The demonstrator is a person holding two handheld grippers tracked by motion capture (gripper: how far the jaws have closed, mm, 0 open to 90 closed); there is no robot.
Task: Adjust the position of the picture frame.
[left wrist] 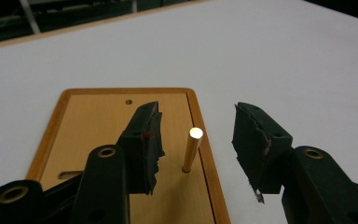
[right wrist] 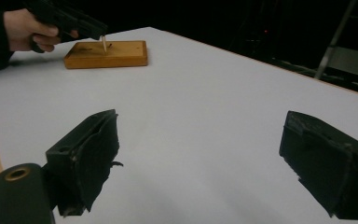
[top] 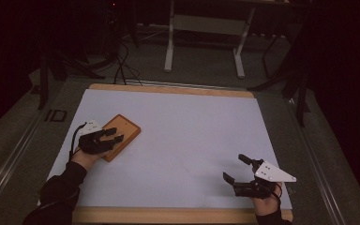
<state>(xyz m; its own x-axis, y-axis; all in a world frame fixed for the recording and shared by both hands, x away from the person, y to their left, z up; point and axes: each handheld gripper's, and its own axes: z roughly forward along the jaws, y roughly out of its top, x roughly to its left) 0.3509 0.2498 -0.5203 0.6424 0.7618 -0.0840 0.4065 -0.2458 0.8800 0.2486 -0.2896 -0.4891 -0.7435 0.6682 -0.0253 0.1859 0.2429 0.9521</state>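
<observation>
A wooden block (top: 122,136) lies on the left of the white table top (top: 183,136). In the left gripper view a thin brass peg (left wrist: 192,149) stands upright in a hole near the block's (left wrist: 98,121) right rim. My left gripper (left wrist: 198,112) hangs over the block with one jaw on each side of the peg, and a gap shows on both sides. From above, the left gripper (top: 116,135) covers the block's near end. My right gripper (top: 233,167) rests at the front right, open, with nothing between its jaws (right wrist: 200,121). The right gripper view shows the block (right wrist: 116,53) and peg (right wrist: 104,44) far off.
The block has a small hole (left wrist: 128,101) near its far end and a slot (left wrist: 70,174) near its left side. A wooden edge (top: 168,89) borders the table at the back and front. Desk legs (top: 169,47) and cables (top: 122,65) stand on the dark floor beyond.
</observation>
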